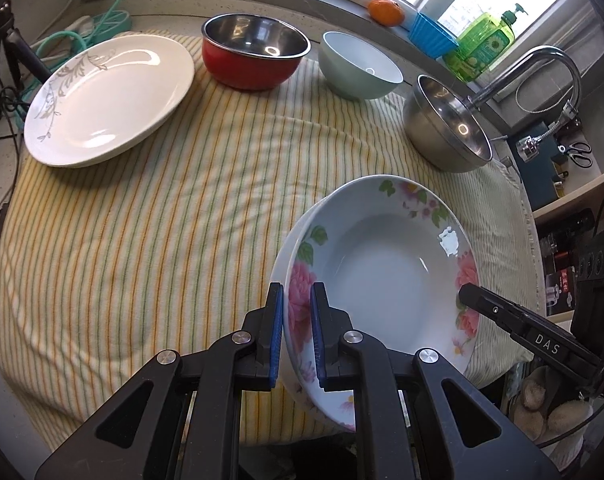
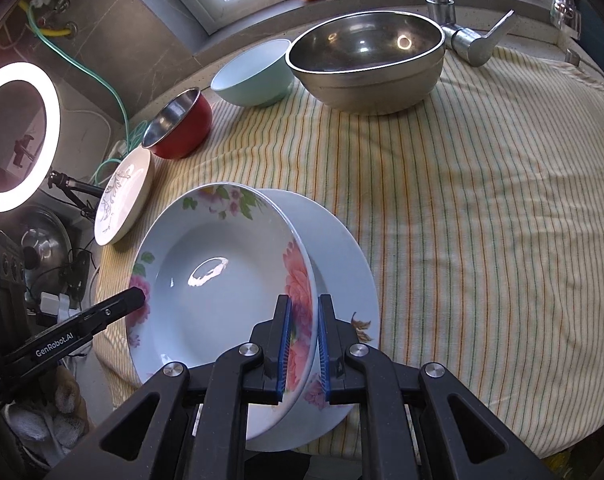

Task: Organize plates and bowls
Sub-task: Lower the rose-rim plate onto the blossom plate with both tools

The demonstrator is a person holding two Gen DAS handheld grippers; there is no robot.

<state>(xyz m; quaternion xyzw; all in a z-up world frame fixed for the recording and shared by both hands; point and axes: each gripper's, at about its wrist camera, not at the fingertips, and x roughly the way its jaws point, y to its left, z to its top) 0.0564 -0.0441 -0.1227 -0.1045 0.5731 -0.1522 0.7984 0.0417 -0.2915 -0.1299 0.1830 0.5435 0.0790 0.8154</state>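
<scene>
**Gripping floral plate, both sides**

Left gripper (image 1: pixel 296 300) is pinched on one rim of the floral plate (image 1: pixel 385 264); right gripper (image 2: pixel 303 312) is pinched on the opposite rim. Jaws nearly closed on each. Plate sits tilted over a plain plate (image 2: pixel 341 240) at the counter's near edge. White plate (image 1: pixel 110 100), red bowl (image 1: pixel 254 50), pale bowl (image 1: pixel 359 66) and steel bowl (image 1: pixel 445 128) line the far edge on the striped cloth (image 1: pixel 182 220).
</scene>
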